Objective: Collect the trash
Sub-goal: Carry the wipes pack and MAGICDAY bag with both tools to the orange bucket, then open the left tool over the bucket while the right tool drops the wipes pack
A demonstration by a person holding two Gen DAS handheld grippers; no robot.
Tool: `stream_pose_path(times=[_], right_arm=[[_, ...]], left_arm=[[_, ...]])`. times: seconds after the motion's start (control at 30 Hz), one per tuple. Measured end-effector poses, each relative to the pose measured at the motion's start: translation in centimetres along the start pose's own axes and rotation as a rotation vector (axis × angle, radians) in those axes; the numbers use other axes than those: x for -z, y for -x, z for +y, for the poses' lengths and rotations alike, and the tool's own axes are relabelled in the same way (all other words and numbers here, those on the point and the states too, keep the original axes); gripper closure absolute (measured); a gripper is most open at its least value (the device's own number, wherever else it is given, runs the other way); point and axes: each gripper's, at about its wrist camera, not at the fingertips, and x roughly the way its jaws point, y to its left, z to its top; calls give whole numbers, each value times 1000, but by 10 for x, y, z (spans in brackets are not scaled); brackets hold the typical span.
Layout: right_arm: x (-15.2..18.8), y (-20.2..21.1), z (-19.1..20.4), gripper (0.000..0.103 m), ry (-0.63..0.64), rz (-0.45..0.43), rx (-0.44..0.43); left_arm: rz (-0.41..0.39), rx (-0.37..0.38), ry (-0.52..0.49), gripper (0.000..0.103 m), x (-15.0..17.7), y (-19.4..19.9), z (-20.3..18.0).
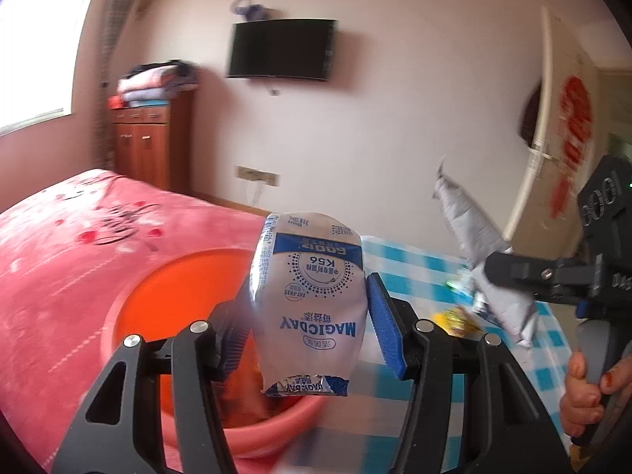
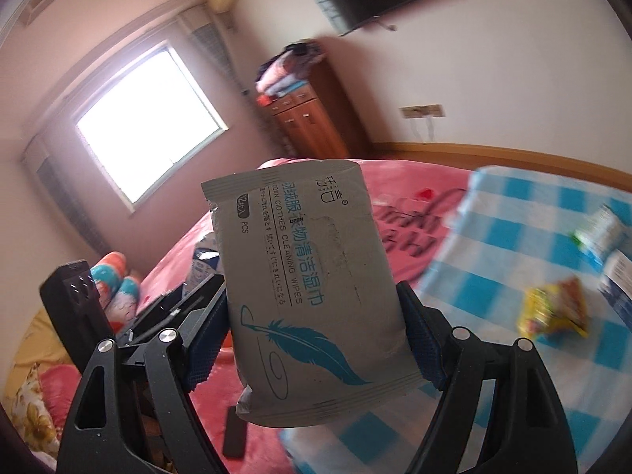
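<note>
My left gripper [image 1: 312, 328] is shut on a white and blue MAGICDAY pouch [image 1: 308, 296], held upright between the blue pads above an orange basin [image 1: 185, 280]. At the right of the left wrist view, my right gripper [image 1: 493, 276] holds a grey wipes packet [image 1: 474, 229] in the air. In the right wrist view, that right gripper [image 2: 312, 335] is shut on the grey wipes packet [image 2: 308, 276], which bears a teal feather. The left gripper [image 2: 197, 288] shows at the left there with the pouch [image 2: 203, 266]. A yellow wrapper [image 2: 553, 308] and a green and white packet [image 2: 600, 229] lie on the blue checked cloth [image 2: 493, 245].
The basin stands against a pink bedspread [image 1: 59, 256]. A wooden cabinet [image 1: 146, 146] piled with folded cloth stands by the window. A dark screen [image 1: 280, 49] hangs on the wall. A small black flat object [image 2: 235, 434] lies on the bed. A person's hand [image 1: 584, 391] grips the right handle.
</note>
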Motion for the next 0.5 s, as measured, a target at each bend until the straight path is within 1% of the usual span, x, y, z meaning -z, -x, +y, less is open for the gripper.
stream_pose_path(times=[0.13, 0.27, 0.47, 0.5], right_arm=[[-12, -28, 27, 23, 45, 26, -35], [-18, -62, 48, 23, 87, 64, -52], [-19, -104, 61, 22, 117, 105, -57], [-19, -108, 62, 21, 120, 108, -52]], left_arm=[[17, -58, 40, 46, 3, -6, 28], [45, -74, 75, 46, 12, -15, 49], [87, -92, 97, 46, 24, -28, 66], [99, -98, 100, 42, 26, -30, 68]])
